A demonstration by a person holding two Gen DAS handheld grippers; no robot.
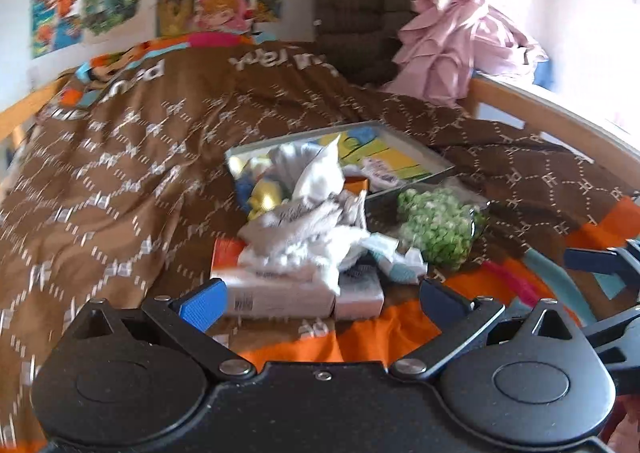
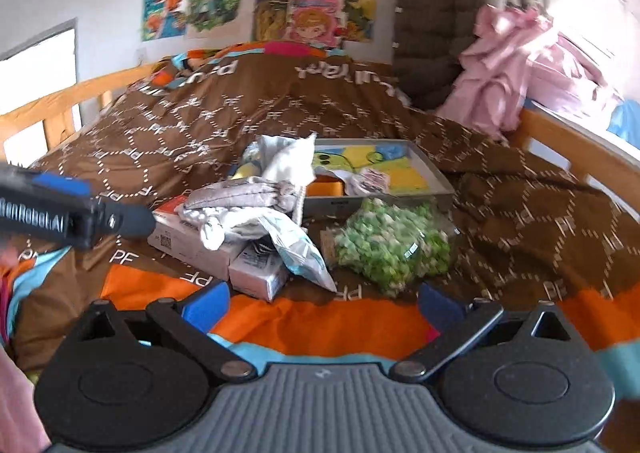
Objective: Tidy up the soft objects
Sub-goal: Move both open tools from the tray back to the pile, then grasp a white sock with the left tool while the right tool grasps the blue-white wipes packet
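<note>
You have barely begun, as far as the scene shows. Take the grey tray (image 2: 424, 177) on the brown bedspread (image 2: 200, 125) as your landmark. The bedspread itself lies rumpled all around it. Just in front of the tray, towards you, the grey and white cloths (image 2: 248, 205) are heaped loose, spilling over the tray's near-left corner and onto the white boxes (image 2: 192, 249) below them. The green-flecked bag (image 2: 392, 245) sits against the tray's near edge, to the right of the heap, and the crumpled pale packet (image 2: 296, 241) lies between them. Inside the tray, only a few small items are visible, too blurred to name. Your left gripper (image 1: 320, 293) has its jaws spread wide and empty, just short of the boxes. Your right gripper (image 2: 324, 301) is likewise released, grasping nothing, near the bag. Everything soft is left to sort.
</note>
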